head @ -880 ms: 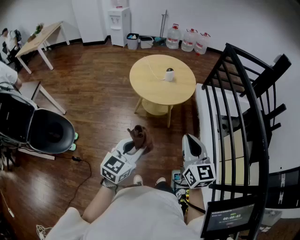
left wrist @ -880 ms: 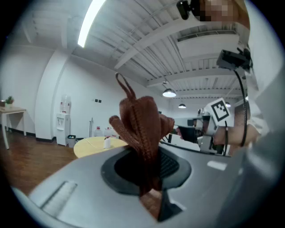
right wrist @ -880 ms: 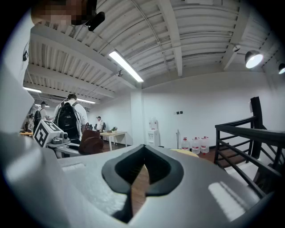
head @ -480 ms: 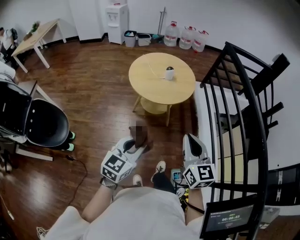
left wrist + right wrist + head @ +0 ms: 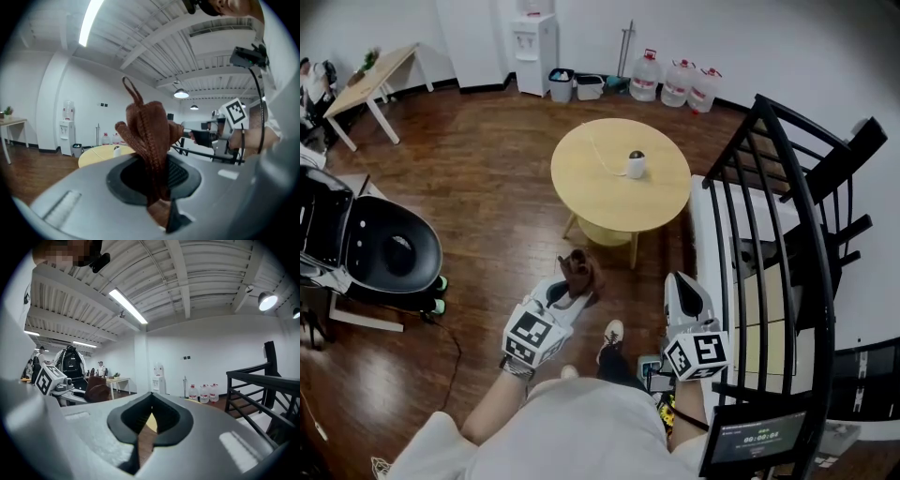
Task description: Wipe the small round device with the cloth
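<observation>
The small round white device (image 5: 636, 164) stands on a round yellow table (image 5: 600, 183) ahead of me, with a thin white cable beside it. My left gripper (image 5: 570, 291) is shut on a brown knitted cloth (image 5: 578, 273), which sticks up bunched from the jaws. The left gripper view shows the cloth (image 5: 149, 136) pinched in the left gripper (image 5: 157, 180), with the table (image 5: 101, 154) and device (image 5: 116, 150) far behind. My right gripper (image 5: 679, 282) is shut and empty. In the right gripper view its jaws meet at the right gripper (image 5: 150, 414). Both grippers are well short of the table.
A black stair railing (image 5: 787, 234) runs close along my right. A black chair (image 5: 389, 253) stands at the left. Water bottles (image 5: 677, 81), a water dispenser (image 5: 534, 37) and bins (image 5: 565, 82) line the far wall. A wooden desk (image 5: 366, 80) is far left.
The table and device have come slightly nearer, and a foot now shows between the grippers. The cloth stays in the left gripper. Both grippers keep their places in the view.
</observation>
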`<state>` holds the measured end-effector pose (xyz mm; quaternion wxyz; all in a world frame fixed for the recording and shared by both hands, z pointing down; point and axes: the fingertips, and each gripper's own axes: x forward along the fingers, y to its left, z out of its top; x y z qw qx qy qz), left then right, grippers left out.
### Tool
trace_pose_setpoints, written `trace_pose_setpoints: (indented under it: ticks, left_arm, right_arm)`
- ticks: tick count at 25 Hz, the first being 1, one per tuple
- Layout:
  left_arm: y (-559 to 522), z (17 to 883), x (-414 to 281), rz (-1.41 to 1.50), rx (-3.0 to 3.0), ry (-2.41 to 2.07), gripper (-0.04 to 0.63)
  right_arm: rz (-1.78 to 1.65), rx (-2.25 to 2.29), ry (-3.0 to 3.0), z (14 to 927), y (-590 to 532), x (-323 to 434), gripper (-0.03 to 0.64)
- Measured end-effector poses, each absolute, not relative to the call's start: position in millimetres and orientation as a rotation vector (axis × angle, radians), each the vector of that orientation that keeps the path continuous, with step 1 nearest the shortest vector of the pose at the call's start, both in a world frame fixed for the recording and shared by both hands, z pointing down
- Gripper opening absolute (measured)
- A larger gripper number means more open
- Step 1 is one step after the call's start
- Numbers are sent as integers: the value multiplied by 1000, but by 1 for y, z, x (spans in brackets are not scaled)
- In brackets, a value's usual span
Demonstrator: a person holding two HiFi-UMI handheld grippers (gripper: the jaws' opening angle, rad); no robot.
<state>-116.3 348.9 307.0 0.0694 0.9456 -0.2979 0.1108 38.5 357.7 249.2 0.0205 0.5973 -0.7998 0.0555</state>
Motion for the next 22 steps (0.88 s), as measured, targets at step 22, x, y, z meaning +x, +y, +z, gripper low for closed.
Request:
trace_pose_setpoints:
  ticks: [22]
  left_arm:
    - [220,313,-18,380,2773,-976,83]
  right_arm:
    - [218,1751,-2540,260,207,137,2]
